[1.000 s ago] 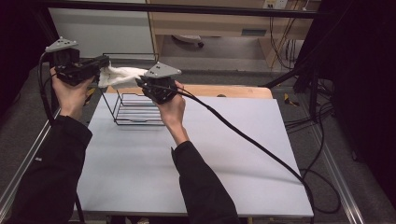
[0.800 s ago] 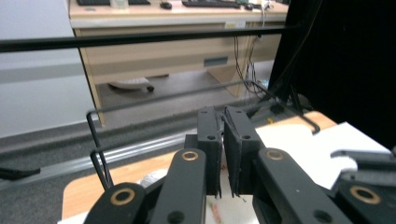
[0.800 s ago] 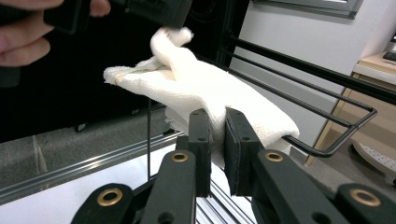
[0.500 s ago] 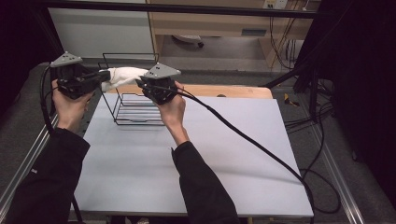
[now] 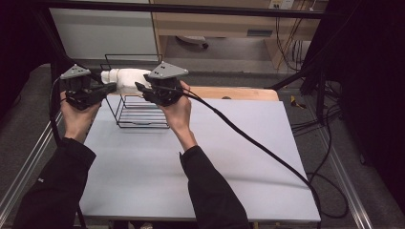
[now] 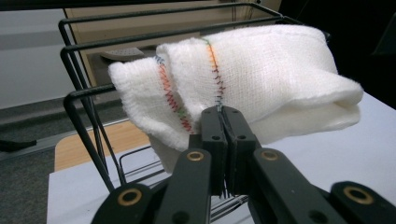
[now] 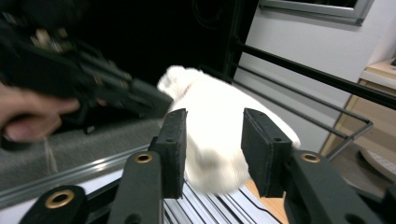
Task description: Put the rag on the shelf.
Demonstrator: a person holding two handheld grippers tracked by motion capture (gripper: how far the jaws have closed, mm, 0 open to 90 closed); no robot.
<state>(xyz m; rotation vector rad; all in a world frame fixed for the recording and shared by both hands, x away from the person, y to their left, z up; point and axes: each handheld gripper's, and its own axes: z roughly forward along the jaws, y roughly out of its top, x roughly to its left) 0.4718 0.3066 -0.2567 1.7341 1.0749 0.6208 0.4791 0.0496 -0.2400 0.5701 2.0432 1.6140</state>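
A folded white cloth (image 5: 125,78) with coloured stitching hangs over the top of a black wire basket (image 5: 141,116). My left gripper (image 5: 112,87) comes in from the left, shut on the cloth's stitched edge (image 6: 187,88), its jaws (image 6: 223,116) pressed together on the fabric. My right gripper (image 5: 139,87) is at the cloth's other end. Its jaws have just been opening and now stand apart (image 7: 212,119), with the cloth (image 7: 210,140) just beyond them and neither pad pressing on it. The left gripper (image 7: 140,99) shows blurred in the right gripper view.
The basket stands at the back left of the pale grey table (image 5: 239,152), with its wire rim (image 6: 84,91) right under the cloth. A thick black cable (image 5: 248,140) trails from the right gripper across the table to the right. A wooden board (image 5: 239,93) lies behind the table.
My left hand has come down and the cloth has sunk with it to the basket's top. The right hand has stayed in place.
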